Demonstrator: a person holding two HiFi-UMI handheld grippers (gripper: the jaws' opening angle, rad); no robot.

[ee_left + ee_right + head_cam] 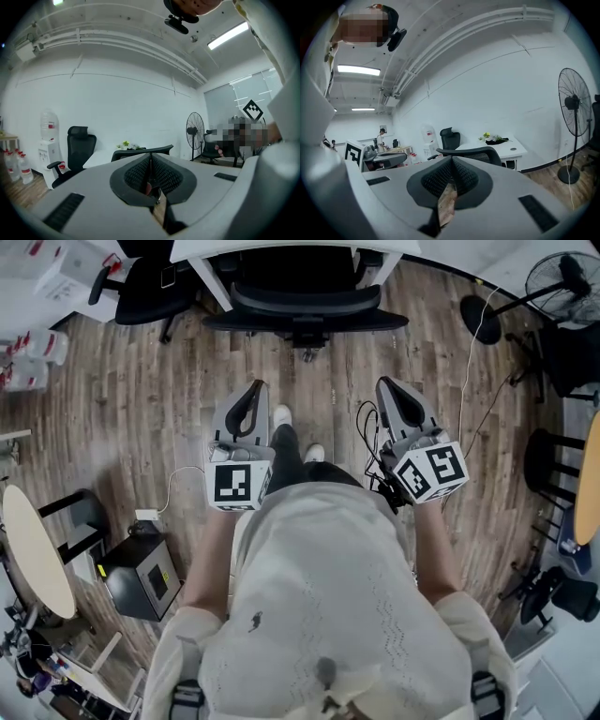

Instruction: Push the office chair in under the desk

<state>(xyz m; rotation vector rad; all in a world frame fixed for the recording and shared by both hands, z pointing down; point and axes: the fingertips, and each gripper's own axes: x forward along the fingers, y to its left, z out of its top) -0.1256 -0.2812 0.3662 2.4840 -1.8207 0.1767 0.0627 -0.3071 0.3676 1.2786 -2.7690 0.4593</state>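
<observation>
The black office chair (305, 306) stands at the top of the head view, its seat tucked under the white desk (192, 249) and its curved backrest facing me. My left gripper (253, 395) and right gripper (386, 390) are held side by side in front of me, a good step short of the chair and touching nothing. Both are shut with nothing between the jaws. From the left gripper (151, 157) I see the chair's backrest (140, 152) beyond the tips. From the right gripper (451, 161), the backrest (476, 152) stands before the desk (506, 147).
A second black chair (150, 287) stands left of the desk, with water bottles (33, 348) further left. A floor fan (562, 277) and its cable are at the right, a black box (141, 577) and a round table (33, 549) at the lower left. The floor is wood.
</observation>
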